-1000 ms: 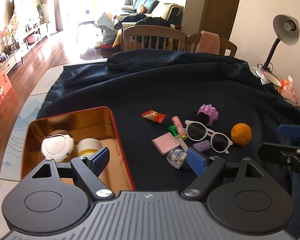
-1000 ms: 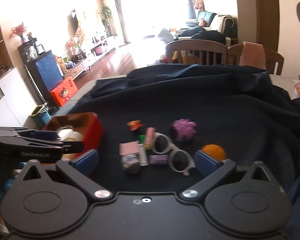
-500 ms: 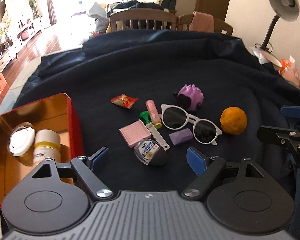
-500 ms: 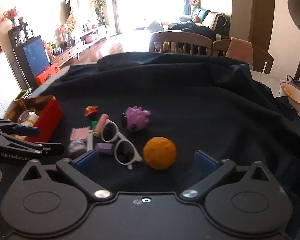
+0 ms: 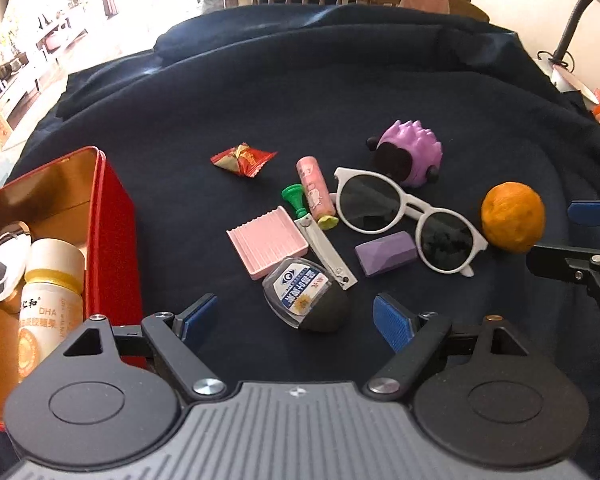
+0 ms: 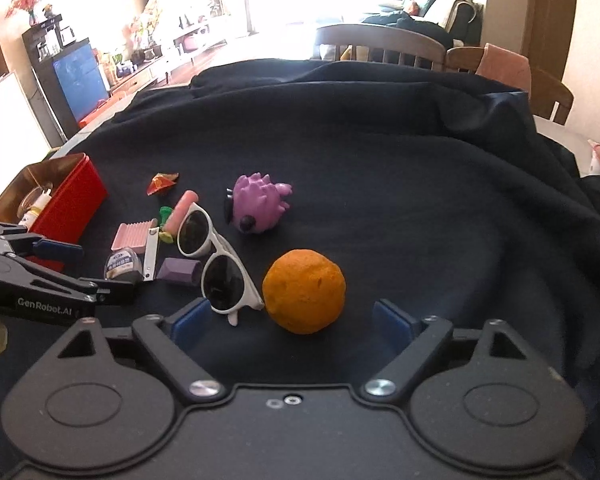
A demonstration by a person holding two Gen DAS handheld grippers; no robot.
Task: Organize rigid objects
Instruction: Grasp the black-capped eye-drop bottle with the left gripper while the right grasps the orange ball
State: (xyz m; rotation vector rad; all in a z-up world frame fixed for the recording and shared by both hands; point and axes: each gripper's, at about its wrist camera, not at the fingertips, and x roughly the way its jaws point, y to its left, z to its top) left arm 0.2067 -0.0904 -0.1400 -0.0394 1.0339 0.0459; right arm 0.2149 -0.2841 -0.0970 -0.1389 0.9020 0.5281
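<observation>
My left gripper [image 5: 294, 316] has its jaws apart, the black-and-white case [image 5: 306, 300] low center between them, untouched. My right gripper [image 6: 290, 318] jaws have just been closing but remain apart around the bumpy orange ball [image 6: 304, 291], pads clear of it. White sunglasses [image 6: 214, 262] sit just left of it, purple spiky toy [image 6: 258, 208] above. Red tin [image 5: 112, 240] at the left edge. Dark cloth [image 6: 380, 160] covers the table; chairs [image 6: 380, 46] and a sunlit room behind.

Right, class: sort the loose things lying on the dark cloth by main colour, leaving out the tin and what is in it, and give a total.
Pink: 2, lip balm, ridged tray
Purple: 2, hedgehog toy, block
Orange: 1, fruit
Red: 1, candy
White: 1, sunglasses
Green: 1, peg
Silver: 1, clipper
Black: 1, egg-shaped case
Total: 10
</observation>
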